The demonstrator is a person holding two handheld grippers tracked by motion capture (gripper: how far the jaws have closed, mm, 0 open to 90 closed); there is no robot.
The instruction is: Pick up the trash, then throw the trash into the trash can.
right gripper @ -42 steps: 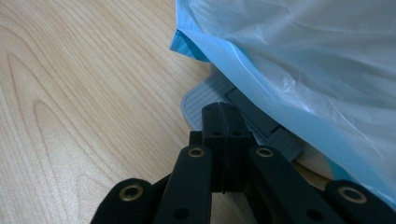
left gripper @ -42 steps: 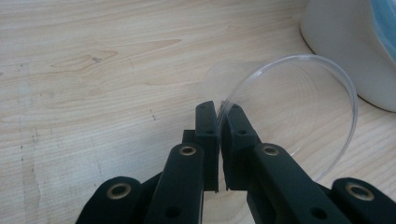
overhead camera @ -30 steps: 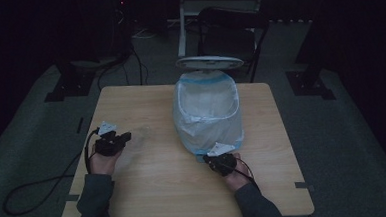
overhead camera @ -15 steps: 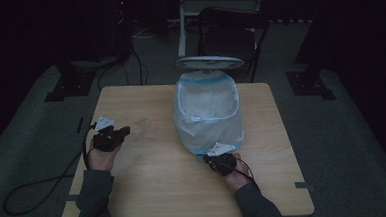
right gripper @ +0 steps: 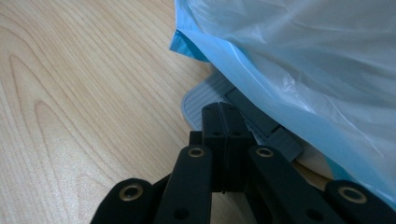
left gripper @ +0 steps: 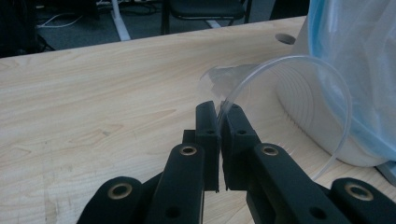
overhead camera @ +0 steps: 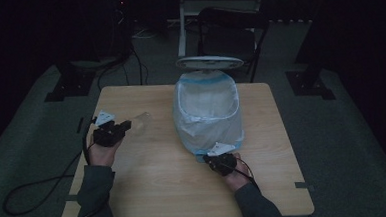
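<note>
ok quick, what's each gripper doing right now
Left gripper: closed on the rim of a clear plastic cup.
Right gripper: closed, holding nothing, beside the bin's grey pedal.

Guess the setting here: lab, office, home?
Probably a lab or recording studio, not a home. A lone wooden table stands on grey carpet in a dark room, cables trail across the floor, and black stand bases flank the table. A bin lined with a bag sits on it.
</note>
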